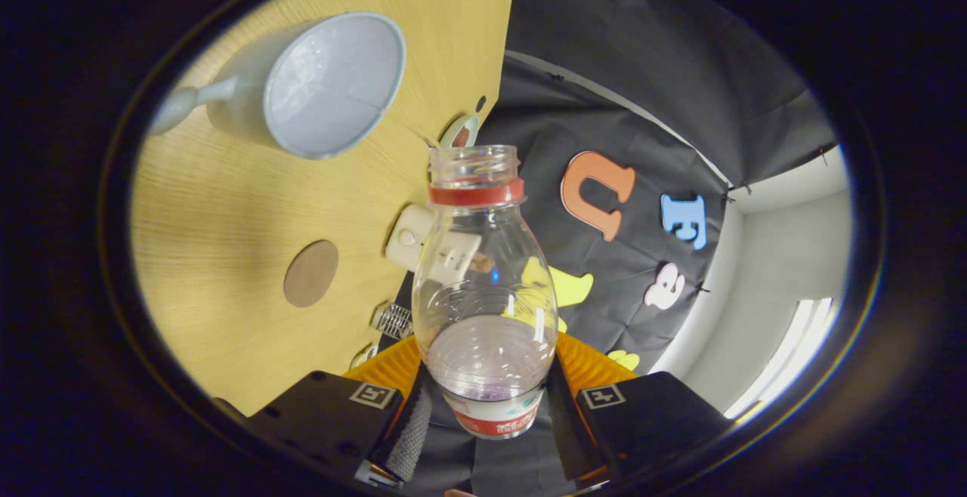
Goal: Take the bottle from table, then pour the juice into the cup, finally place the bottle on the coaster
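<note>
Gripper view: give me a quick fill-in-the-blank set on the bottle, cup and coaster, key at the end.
1. The tongs are shut on the ____, gripping its lower body.
2. The bottle has no cap; its neck ring is ____ in colour.
3. The cup rests on the ____ table.
4. The round brown coaster has ____ resting on it.

Missing words: bottle; red; wooden; nothing

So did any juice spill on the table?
No spill shows on the table. The gripper holds the uncapped bottle, which looks nearly empty, beside the cup; the round coaster sits bare.
</note>
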The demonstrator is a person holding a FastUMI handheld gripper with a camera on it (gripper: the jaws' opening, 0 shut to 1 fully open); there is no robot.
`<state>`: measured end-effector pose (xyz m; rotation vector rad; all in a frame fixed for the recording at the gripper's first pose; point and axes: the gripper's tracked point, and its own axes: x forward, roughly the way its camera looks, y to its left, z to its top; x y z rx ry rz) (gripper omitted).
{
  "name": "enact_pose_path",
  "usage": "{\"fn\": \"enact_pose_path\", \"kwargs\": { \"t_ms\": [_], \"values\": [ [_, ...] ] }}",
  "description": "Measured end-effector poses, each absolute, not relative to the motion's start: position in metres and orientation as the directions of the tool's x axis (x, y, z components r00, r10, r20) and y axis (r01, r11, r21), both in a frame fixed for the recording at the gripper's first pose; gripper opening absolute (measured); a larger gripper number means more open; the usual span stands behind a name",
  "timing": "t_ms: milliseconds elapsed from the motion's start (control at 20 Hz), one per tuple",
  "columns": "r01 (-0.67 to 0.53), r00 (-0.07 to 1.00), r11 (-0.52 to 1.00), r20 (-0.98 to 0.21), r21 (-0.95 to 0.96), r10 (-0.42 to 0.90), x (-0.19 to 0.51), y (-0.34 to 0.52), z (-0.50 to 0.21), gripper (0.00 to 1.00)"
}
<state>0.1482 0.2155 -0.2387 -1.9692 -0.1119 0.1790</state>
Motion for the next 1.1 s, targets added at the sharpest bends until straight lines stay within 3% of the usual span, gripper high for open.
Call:
{"fn": "enact_pose_path", "kwargs": {
  "t_ms": [850, 1100],
  "values": [
    [-0.029, 0.985, -0.352, -0.086, -0.936, 0.148, 0.146, 0.217, -0.241, 0.75],
    [-0.103, 0.982, -0.265, -0.141, -0.959, 0.127, 0.144, 0.216, -0.253, 0.75]
  ]
}}
